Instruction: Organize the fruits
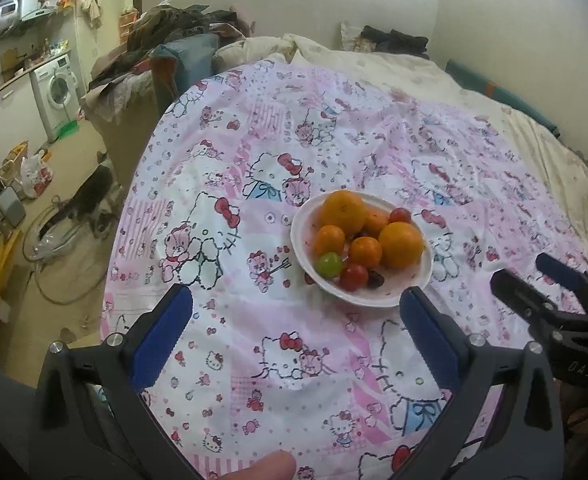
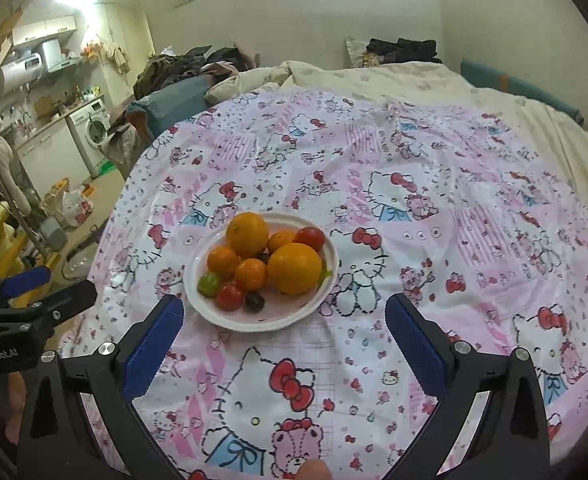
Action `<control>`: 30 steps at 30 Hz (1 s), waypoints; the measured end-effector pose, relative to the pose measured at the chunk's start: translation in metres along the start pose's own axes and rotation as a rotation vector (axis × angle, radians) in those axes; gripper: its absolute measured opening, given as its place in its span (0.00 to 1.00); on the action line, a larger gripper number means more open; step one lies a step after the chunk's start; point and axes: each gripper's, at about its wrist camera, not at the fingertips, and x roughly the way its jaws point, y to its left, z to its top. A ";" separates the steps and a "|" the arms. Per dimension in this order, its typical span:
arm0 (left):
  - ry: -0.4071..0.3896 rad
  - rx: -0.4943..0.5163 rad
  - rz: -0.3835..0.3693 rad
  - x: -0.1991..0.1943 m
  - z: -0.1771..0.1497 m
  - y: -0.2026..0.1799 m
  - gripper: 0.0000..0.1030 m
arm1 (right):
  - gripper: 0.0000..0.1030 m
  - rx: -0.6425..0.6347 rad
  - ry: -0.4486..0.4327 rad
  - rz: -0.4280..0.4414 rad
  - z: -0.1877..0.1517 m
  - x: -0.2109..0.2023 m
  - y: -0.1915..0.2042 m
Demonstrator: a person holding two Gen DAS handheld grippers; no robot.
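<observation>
All the fruit lies heaped on one white plate (image 2: 230, 322) set on a pink cartoon-print sheet (image 2: 413, 200) spread over a bed: two big oranges (image 2: 294, 268), some smaller ones (image 2: 250, 274), red cherry tomatoes (image 2: 230, 297), one green tomato (image 2: 209, 283) and a dark grape-like piece (image 2: 255, 301). Both pairs of tongs stand wide and hold nothing; the left tongs (image 1: 295, 320) hang short of the plate's near rim, and the right tongs (image 2: 284, 320) straddle the near rim from above. This heap would suit fruit already gathered as well as fruit waiting to be sorted out, so no move can be fixed. Any pick should take a top piece squarely across its middle, gently for the soft tomatoes, since round fruit may roll on the soft bedding. Beyond the bed are piled clothes (image 2: 182, 66), a washing machine (image 2: 90, 130), kitchen cupboards and a cluttered floor.
</observation>
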 end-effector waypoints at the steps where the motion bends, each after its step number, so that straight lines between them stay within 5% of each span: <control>1: 0.006 -0.001 0.003 0.001 0.000 0.000 0.99 | 1.00 0.000 0.003 0.004 0.000 0.001 0.000; 30: 0.048 -0.023 0.021 0.009 -0.001 0.010 0.99 | 1.00 0.018 0.017 -0.031 -0.002 0.004 -0.003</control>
